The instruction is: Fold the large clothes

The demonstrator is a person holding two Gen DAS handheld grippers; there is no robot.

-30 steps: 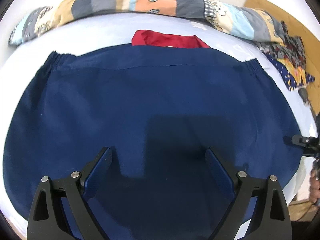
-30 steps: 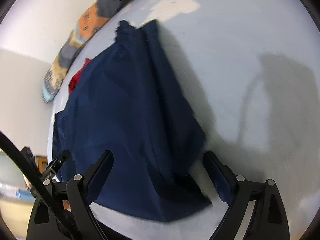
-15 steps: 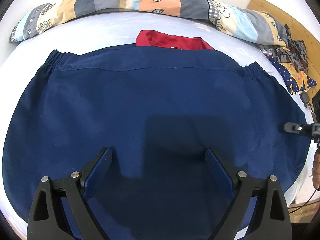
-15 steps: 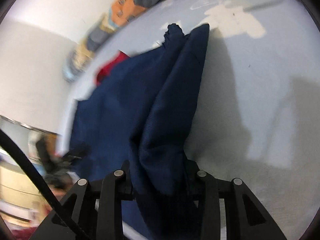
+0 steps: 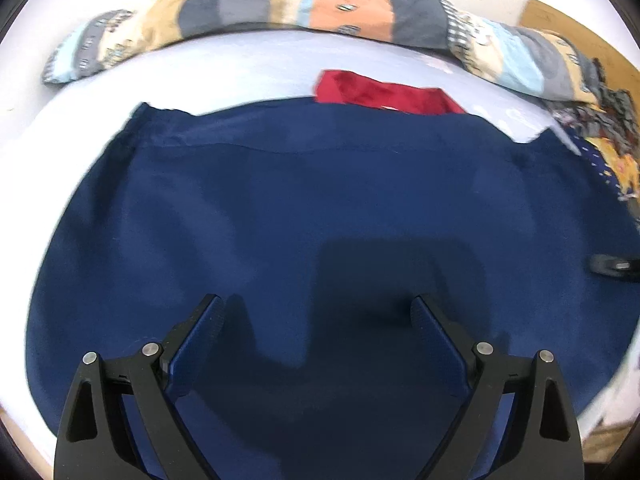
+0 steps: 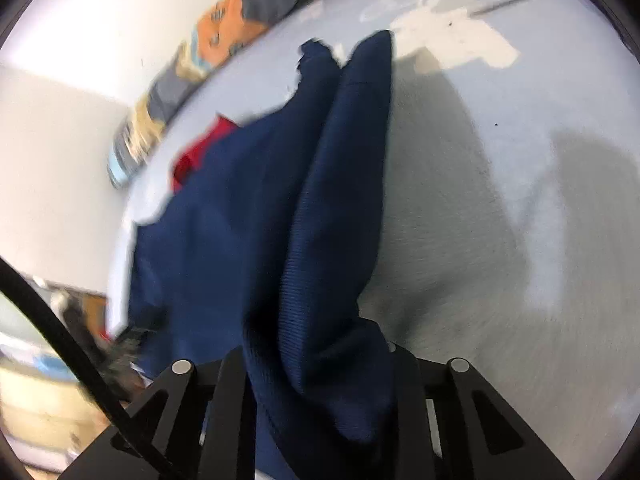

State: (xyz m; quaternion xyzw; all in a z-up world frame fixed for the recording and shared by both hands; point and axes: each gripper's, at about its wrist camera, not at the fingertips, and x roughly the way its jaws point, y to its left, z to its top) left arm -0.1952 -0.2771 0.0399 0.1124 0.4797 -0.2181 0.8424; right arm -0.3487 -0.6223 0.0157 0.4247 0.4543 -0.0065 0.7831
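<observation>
A navy garment [image 5: 320, 216] is spread flat on a pale sheet [image 6: 500, 200], its elastic hem lying just before a red cloth [image 5: 384, 94]. Bare sheet is left to the right. The garment's corner is bunched and pinched in the right gripper [image 6: 316, 364], whose jaws have just been closing on it. The left gripper [image 5: 316, 312] is held wide apart over the smooth fabric, gripping nothing. A patchwork bolster [image 5: 280, 12] lines the far edge.

I see the skirt [image 5: 320, 216] spread across the bed [image 5: 256, 68], its waistband toward the far edge. A shirt [image 5: 384, 94] lies partly under that waistband; a long pillow [image 5: 280, 12] runs along the bed's far edge.
</observation>
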